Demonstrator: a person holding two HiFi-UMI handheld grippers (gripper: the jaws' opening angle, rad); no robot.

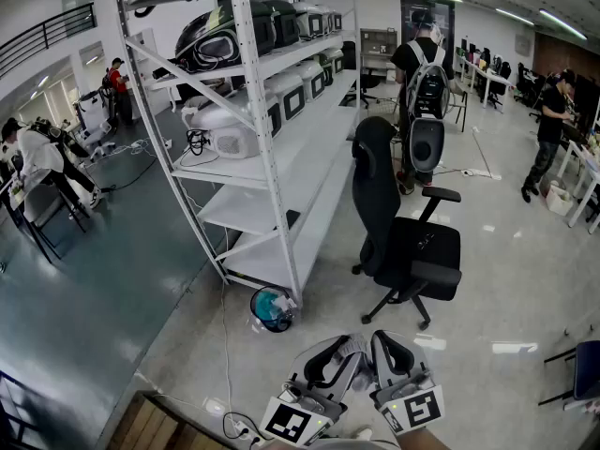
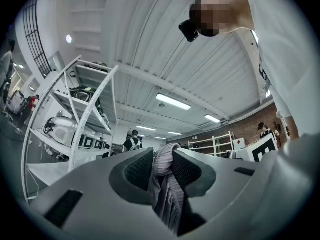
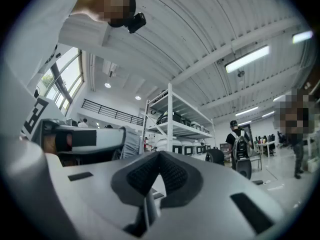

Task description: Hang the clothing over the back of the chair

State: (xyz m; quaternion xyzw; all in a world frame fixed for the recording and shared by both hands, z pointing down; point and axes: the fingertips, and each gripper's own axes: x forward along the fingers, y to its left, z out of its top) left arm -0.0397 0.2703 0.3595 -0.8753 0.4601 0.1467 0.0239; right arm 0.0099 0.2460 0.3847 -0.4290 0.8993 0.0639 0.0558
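Observation:
The black office chair (image 1: pixel 405 237) stands on the pale floor ahead of me, its tall back (image 1: pixel 374 172) toward the shelving. Both grippers sit side by side at the bottom of the head view, well short of the chair. My left gripper (image 1: pixel 342 347) is shut on a bunched fold of grey pleated clothing (image 2: pixel 167 194), which fills the gap between its pads (image 2: pixel 137 169). My right gripper (image 1: pixel 386 340) has its jaws closed together, with a thin grey edge of the clothing (image 3: pixel 148 209) pinched just below them. The rest of the garment hangs out of sight below the grippers.
A tall white shelving rack (image 1: pixel 272 139) with equipment on it stands left of the chair, a teal object (image 1: pixel 272 307) at its foot. A person with a backpack (image 1: pixel 427 73) stands behind the chair. A wooden edge (image 1: pixel 159 429) lies at lower left, and another chair (image 1: pixel 586 368) at the right edge.

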